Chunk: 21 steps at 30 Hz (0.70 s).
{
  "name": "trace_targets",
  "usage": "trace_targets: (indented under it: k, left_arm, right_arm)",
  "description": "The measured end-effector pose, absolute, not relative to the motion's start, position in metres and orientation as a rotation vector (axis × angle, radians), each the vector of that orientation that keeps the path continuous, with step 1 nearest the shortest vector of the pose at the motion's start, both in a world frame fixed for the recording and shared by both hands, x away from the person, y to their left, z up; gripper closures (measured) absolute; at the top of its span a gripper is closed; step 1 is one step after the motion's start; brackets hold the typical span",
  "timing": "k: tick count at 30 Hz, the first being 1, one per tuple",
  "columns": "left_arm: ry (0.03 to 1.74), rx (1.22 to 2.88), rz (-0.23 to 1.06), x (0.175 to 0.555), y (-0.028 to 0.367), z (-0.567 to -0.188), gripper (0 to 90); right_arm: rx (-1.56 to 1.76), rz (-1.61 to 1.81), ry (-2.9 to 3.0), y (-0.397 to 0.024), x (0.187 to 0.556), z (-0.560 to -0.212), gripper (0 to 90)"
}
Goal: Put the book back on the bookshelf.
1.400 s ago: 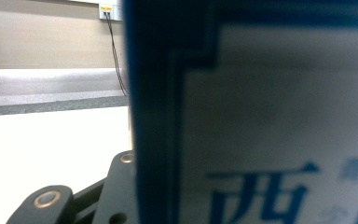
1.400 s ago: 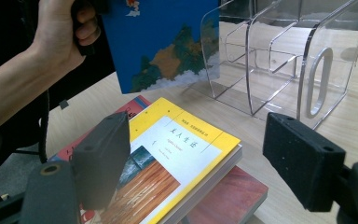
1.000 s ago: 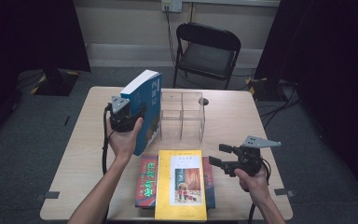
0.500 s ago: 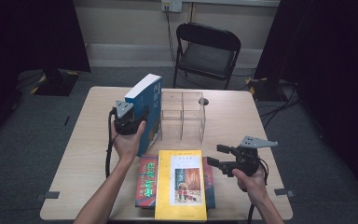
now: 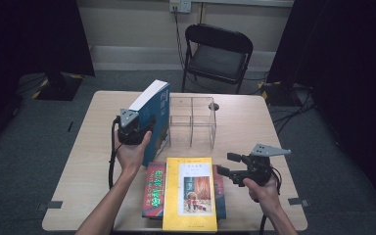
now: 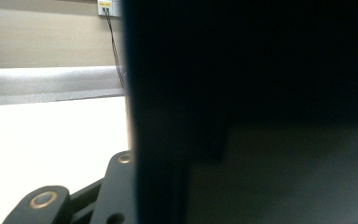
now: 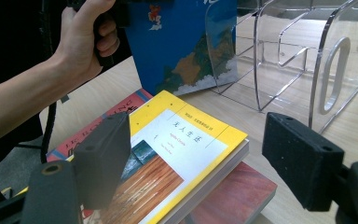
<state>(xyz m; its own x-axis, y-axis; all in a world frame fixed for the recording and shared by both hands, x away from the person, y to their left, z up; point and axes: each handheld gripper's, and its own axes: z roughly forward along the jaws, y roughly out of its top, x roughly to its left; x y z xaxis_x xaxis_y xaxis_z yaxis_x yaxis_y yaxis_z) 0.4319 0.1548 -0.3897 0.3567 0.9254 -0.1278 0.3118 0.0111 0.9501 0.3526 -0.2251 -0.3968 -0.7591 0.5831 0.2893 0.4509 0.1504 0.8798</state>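
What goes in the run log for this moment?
left gripper: shut on blue book, upright beside clear rack | right gripper: open, empty | yellow book: on stack

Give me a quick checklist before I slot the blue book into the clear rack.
1. Grip: left tongs shut on the blue book, held upright: ok.
2. Rack: the clear acrylic rack has nothing in its compartments: ok.
3. Alignment: the book stands just to the left of the rack, not yet over a slot: not ok.
4. Book's bottom edge clear of the table: cannot tell.
5. Right tongs open, holding nothing, hovering over the yellow book away from the rack: ok.
6. Stack: the yellow book lies flat on the red book, out of the blue book's way: ok.
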Motion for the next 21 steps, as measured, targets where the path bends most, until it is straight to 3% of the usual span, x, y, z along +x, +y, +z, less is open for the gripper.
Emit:
trace_targets:
  k: [11, 21]
  left_arm:
    - [1.112, 1.520, 0.696, 0.413, 0.163, -0.366, 55.0]
    - [1.083, 1.627, 0.680, 0.407, 0.166, -0.346, 53.4]
  right_arm:
    - [1.023, 1.676, 2.292, -0.223, 0.351, -0.396, 23.7]
    - [1.033, 1.648, 2.297, -0.222, 0.352, -0.400, 23.8]
